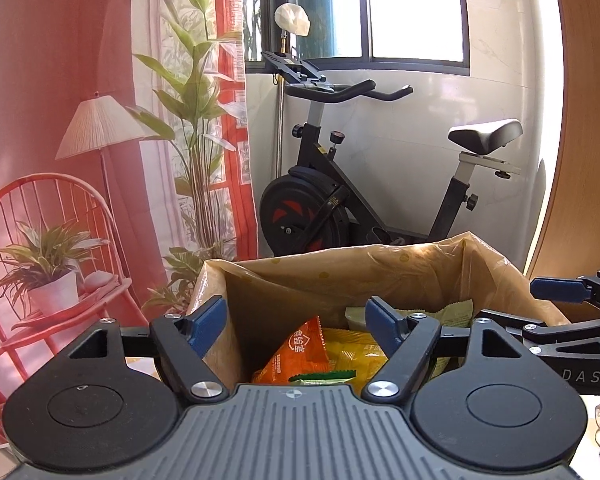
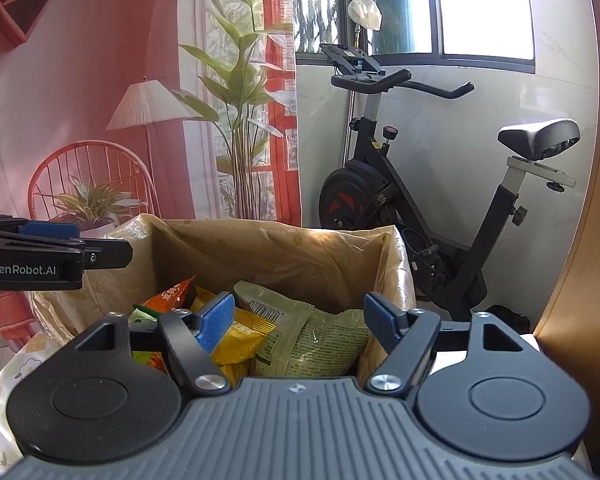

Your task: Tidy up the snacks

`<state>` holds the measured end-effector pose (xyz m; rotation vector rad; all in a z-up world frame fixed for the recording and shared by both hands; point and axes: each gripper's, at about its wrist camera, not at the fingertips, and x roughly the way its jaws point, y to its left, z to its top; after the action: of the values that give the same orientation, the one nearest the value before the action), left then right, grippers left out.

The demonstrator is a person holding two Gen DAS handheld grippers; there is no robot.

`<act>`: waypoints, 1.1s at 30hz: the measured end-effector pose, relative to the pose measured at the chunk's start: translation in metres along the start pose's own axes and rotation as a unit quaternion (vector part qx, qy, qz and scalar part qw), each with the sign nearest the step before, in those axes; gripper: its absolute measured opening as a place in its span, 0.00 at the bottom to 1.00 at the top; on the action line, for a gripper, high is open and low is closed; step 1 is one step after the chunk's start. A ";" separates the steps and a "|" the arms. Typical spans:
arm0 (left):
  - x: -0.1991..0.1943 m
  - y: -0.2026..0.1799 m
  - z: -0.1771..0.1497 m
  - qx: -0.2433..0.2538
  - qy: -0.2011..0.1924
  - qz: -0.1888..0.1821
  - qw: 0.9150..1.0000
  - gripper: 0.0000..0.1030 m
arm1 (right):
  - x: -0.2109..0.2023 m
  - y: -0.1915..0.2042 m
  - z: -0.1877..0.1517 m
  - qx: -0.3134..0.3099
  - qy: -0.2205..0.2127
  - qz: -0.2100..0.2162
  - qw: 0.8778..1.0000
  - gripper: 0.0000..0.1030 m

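Hovering over the lined box (image 2: 276, 248), both tools are being held wide open with nothing between their blue pads. The box, a carton lined with a translucent yellowish bag, is being kept directly ahead of and below the left hand-held gripper (image 1: 296, 330) and the right hand-held gripper (image 2: 300, 322), on a bench (image 2: 4, 380) covered by a patterned cloth. The snacks are being stored inside it: a pale green packet (image 2: 320, 340) is lying just ahead of the right hand-held gripper, a yellow packet (image 2: 240, 336) beside its left pad, and an orange packet (image 1: 304, 344) ahead of the left hand-held gripper. By the look of it, packets are being dropped in, not pulled out. For a tidy result, each tool is best being withdrawn straight upward, so the thin liner is not being snagged by a pad.
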<state>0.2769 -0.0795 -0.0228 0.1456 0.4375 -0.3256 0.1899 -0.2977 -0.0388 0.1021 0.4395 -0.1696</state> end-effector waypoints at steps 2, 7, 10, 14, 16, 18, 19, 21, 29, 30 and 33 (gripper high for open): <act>-0.015 0.003 0.004 0.002 -0.013 0.003 1.000 0.84 | -0.011 0.004 0.005 0.004 -0.007 0.007 1.000 0.86; -0.062 0.007 0.010 0.009 -0.047 0.017 0.999 0.88 | -0.044 0.018 0.015 0.013 -0.020 0.009 1.000 0.95; -0.095 0.003 0.010 0.025 -0.068 0.027 0.997 0.90 | -0.065 0.031 0.019 0.001 -0.018 -0.005 1.000 0.97; -0.136 0.000 0.007 0.026 -0.083 0.023 0.996 0.93 | -0.098 0.044 0.018 0.000 -0.035 -0.008 0.999 0.99; -0.151 -0.001 0.005 0.018 -0.086 0.016 0.996 0.93 | -0.112 0.051 0.017 -0.001 -0.043 -0.017 0.999 0.99; -0.165 -0.003 0.003 0.010 -0.092 0.022 0.995 0.93 | -0.125 0.056 0.015 0.004 -0.050 -0.014 0.999 0.99; -0.171 -0.005 0.002 0.009 -0.096 0.026 0.995 0.93 | -0.132 0.059 0.015 0.009 -0.054 -0.012 0.998 0.99; -0.180 -0.006 0.000 0.001 -0.100 0.035 0.994 0.93 | -0.143 0.061 0.015 0.017 -0.061 -0.008 0.998 0.99; -0.196 -0.006 -0.008 -0.028 -0.100 0.051 0.993 0.93 | -0.168 0.064 0.013 0.020 -0.075 -0.008 0.997 0.99; -0.196 -0.005 -0.007 -0.029 -0.099 0.050 0.993 0.93 | -0.168 0.064 0.013 0.020 -0.074 -0.009 0.997 0.99; -0.198 -0.004 -0.007 -0.037 -0.098 0.052 0.993 0.93 | -0.170 0.063 0.011 0.025 -0.073 -0.008 0.997 0.99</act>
<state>0.1030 -0.0268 0.0572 0.0630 0.2457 -0.2193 0.0546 -0.2135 0.0481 0.1338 0.2906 -0.2028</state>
